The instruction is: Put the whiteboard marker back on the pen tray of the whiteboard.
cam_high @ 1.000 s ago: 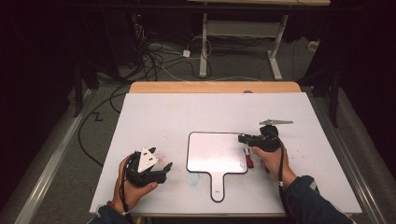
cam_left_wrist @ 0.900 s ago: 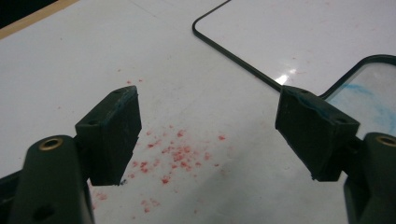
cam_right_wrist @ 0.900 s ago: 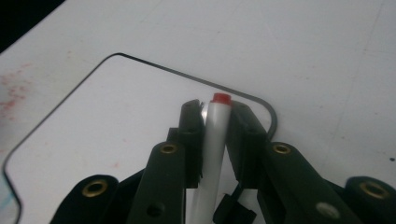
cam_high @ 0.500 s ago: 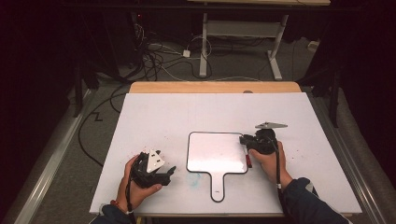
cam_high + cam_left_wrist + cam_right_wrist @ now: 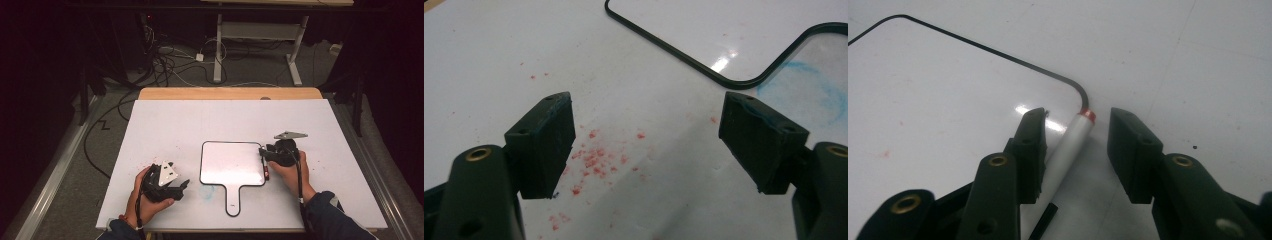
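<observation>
Right gripper [image 5: 1075, 145]: we see its jaws parted, and they have just been opening; the marker lies between them, with a gap at the right jaw; against the left pad it looks close or touching, and we cannot tell which; no squeeze shows, so we call it released.
Marker [image 5: 1068, 150]: a silver barrel with a red band at its far end; it lies at the right edge of the whiteboard, its tip at the rounded corner of the black rim.
Whiteboard [image 5: 231, 162]: a small paddle-shaped board, flat on the table [image 5: 200, 125], its handle towards us; it sits between our two hands.
Left gripper [image 5: 646, 145]: jaws wide apart, nothing between them; beneath them we see red specks on the table; the whiteboard's rim lies just beyond.
</observation>
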